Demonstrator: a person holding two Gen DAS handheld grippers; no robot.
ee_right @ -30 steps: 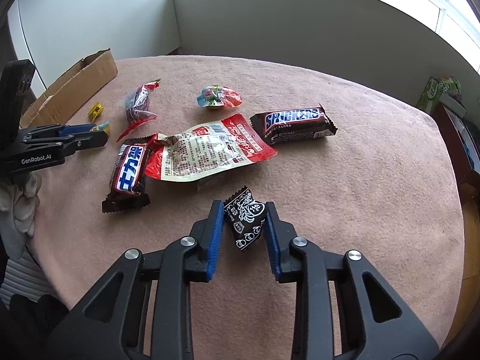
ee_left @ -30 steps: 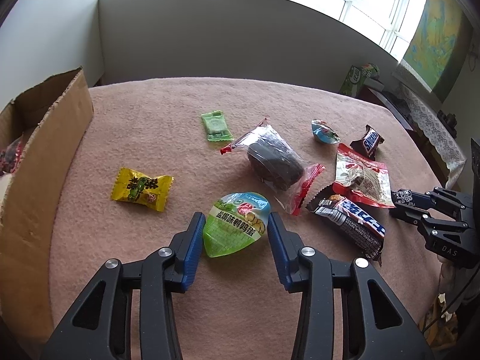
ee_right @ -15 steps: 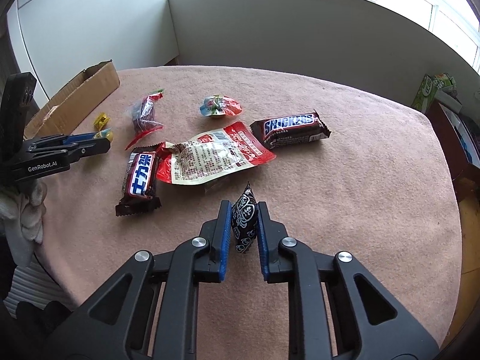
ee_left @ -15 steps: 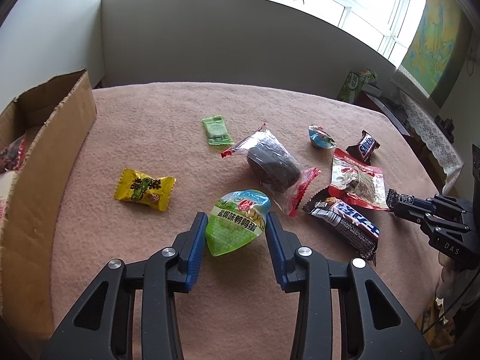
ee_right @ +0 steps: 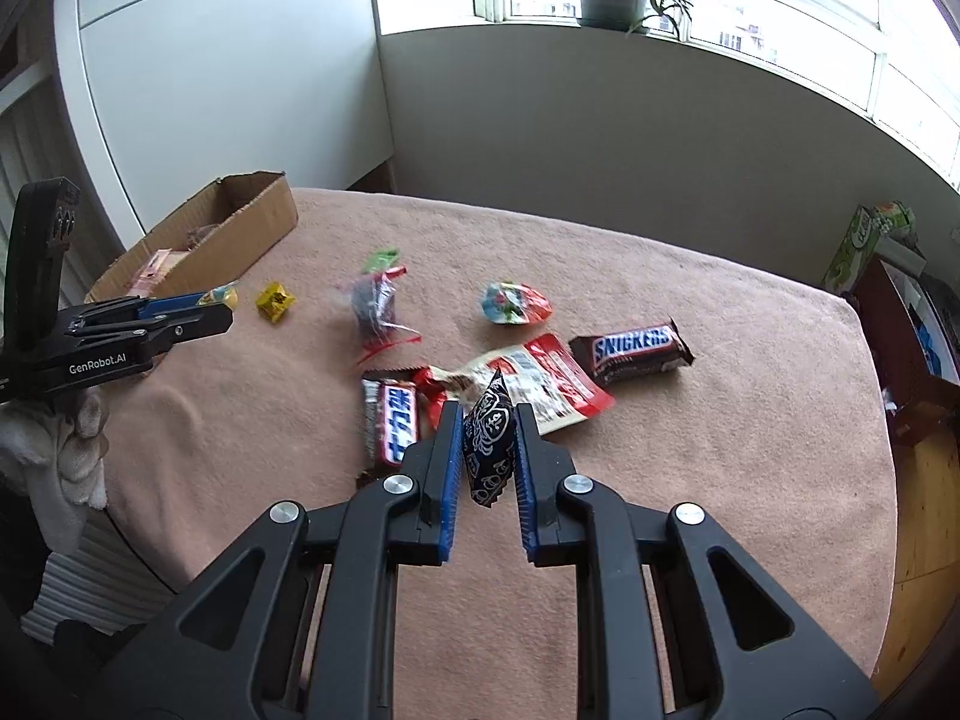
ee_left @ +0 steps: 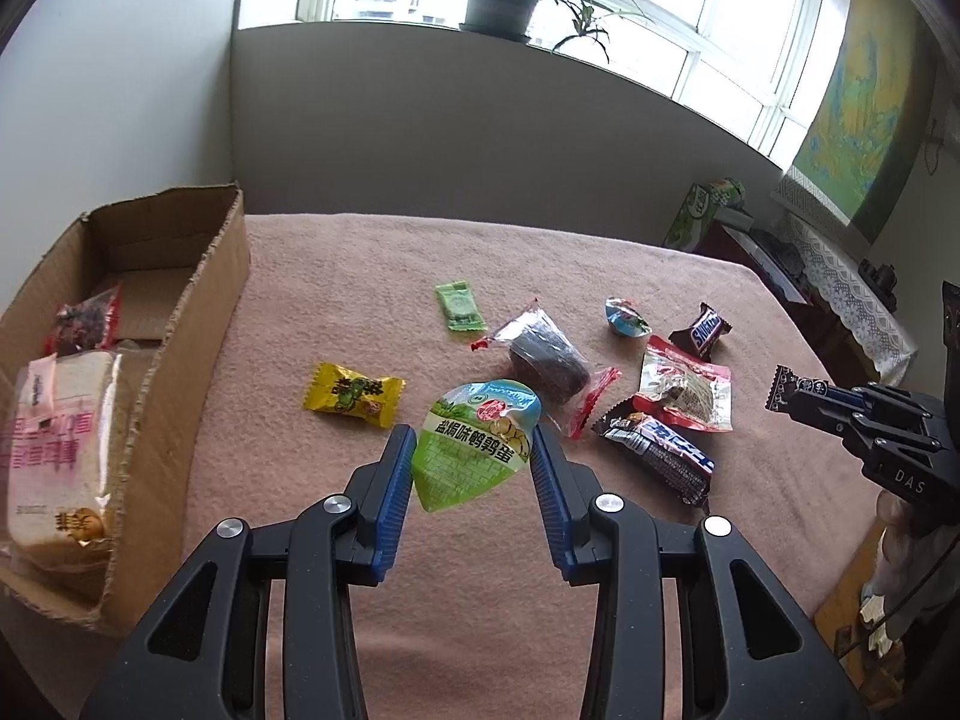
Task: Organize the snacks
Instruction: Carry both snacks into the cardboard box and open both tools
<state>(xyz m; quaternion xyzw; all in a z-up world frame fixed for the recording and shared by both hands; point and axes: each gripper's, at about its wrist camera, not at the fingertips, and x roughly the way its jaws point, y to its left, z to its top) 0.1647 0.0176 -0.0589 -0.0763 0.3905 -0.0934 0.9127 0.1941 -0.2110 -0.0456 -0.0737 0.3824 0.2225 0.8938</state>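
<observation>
My left gripper (ee_left: 474, 450) is shut on a green egg-shaped snack pack (ee_left: 474, 450) and holds it above the pink tablecloth. My right gripper (ee_right: 489, 438) is shut on a small black-and-white sachet (ee_right: 489, 450), also lifted; it shows at the right of the left wrist view (ee_left: 792, 390). The cardboard box (ee_left: 180, 324) stands to the left and holds a bread pack (ee_left: 60, 438) and a red packet (ee_left: 84, 318). Loose on the table lie a yellow candy (ee_left: 354, 393), a green candy (ee_left: 459, 306), a dark cake in clear wrap (ee_left: 546, 357), a Snickers (ee_right: 630, 351) and others.
A red-and-white pouch (ee_right: 540, 378), a blue-and-white chocolate bar (ee_right: 393, 420) and a round blue candy (ee_right: 513, 303) lie mid-table. A plant pot (ee_left: 498, 6) stands on the window sill. A green carton (ee_left: 702, 216) and a dark side table are beyond the table's right edge.
Both grippers have risen from the table with their snacks. The right gripper closed on the black sachet. The left view now shows inside the box.
</observation>
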